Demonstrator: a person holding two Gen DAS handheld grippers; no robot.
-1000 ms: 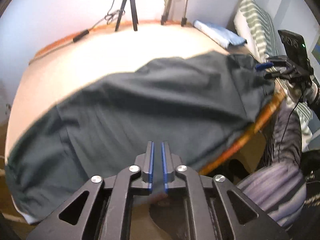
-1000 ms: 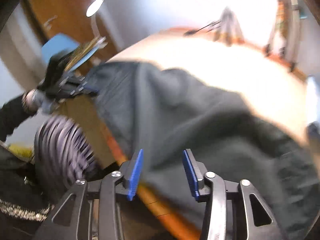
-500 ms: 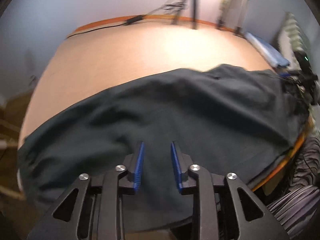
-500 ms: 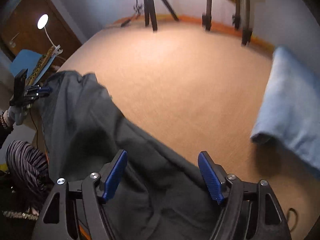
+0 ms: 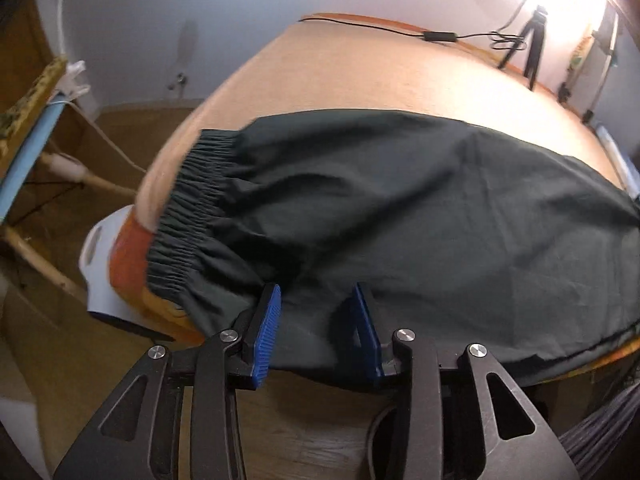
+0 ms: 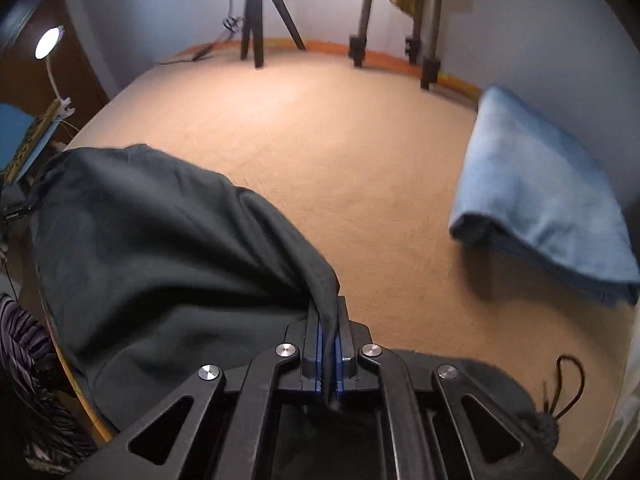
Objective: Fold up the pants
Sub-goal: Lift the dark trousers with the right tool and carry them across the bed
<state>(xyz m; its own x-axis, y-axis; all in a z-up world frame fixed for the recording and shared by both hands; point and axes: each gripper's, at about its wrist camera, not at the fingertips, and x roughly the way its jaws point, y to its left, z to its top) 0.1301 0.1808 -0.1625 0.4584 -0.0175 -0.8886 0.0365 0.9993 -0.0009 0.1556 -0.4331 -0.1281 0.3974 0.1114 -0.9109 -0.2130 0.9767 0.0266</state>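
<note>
Dark green pants [image 5: 420, 208] lie across the tan table, their gathered elastic waistband [image 5: 192, 216] at the left end near the table's corner. My left gripper [image 5: 316, 312] hovers over the pants' near edge by the waistband; its jaws are opening, the cloth lies under and between the blue pads [image 5: 266, 332], and they do not press on it. In the right wrist view the pants [image 6: 160, 264] bunch up at the lower left. My right gripper [image 6: 329, 344] is shut on a fold of the pants' edge, which runs pinched between its pads.
A folded light blue towel [image 6: 548, 196] lies on the table [image 6: 320, 140] at the right. Tripod legs [image 6: 256, 20] stand along the far edge, with a cable [image 5: 440, 36]. A black cord loop [image 6: 568, 380] lies near right. A wooden chair [image 5: 36, 152] and a white object [image 5: 100, 264] sit off the table's left corner.
My left gripper has swung left along the pants to the waistband end and its jaws have spread. My right gripper went from wide open over the cloth to closed on the pants' edge.
</note>
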